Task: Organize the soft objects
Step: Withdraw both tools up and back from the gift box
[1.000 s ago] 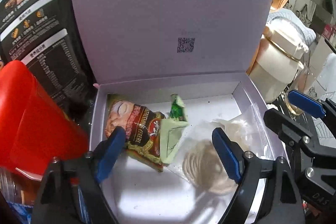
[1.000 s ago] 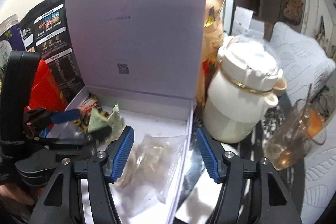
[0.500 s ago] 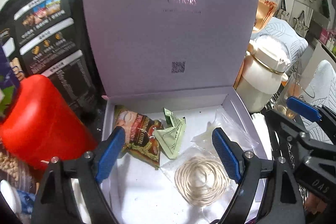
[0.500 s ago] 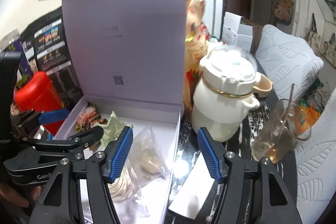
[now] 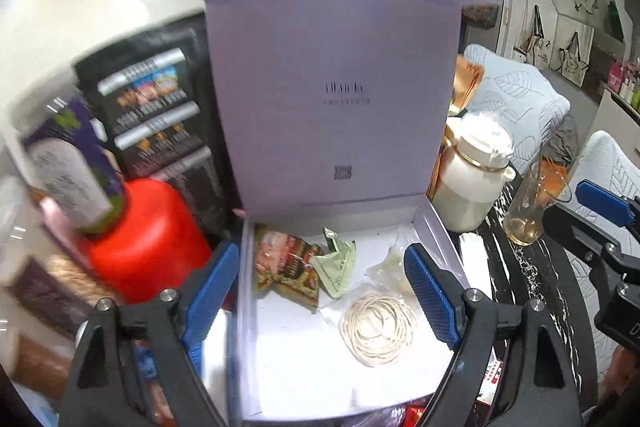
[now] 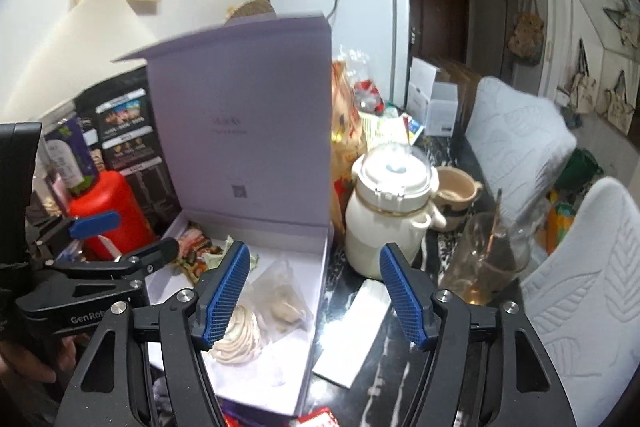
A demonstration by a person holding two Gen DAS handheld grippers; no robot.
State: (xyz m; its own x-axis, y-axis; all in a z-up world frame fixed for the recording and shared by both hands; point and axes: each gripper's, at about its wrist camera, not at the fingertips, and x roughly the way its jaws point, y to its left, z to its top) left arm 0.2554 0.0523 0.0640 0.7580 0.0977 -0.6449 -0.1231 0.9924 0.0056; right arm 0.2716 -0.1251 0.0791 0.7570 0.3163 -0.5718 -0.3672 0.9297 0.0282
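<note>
- Print on the lilac box's raised lid [image 5: 336,75] is too small and smeared to read in either view.
- The black bag [image 5: 152,115] and purple-labelled jar [image 5: 68,163] at the left wrist view's left are streaked by motion blur; their labels cannot be read.
- A red package [image 6: 316,419] below the box is cut off by the frame's bottom edge.
- The right gripper [image 6: 314,293] finger hides part of the coiled bundle [image 6: 240,339].
</note>
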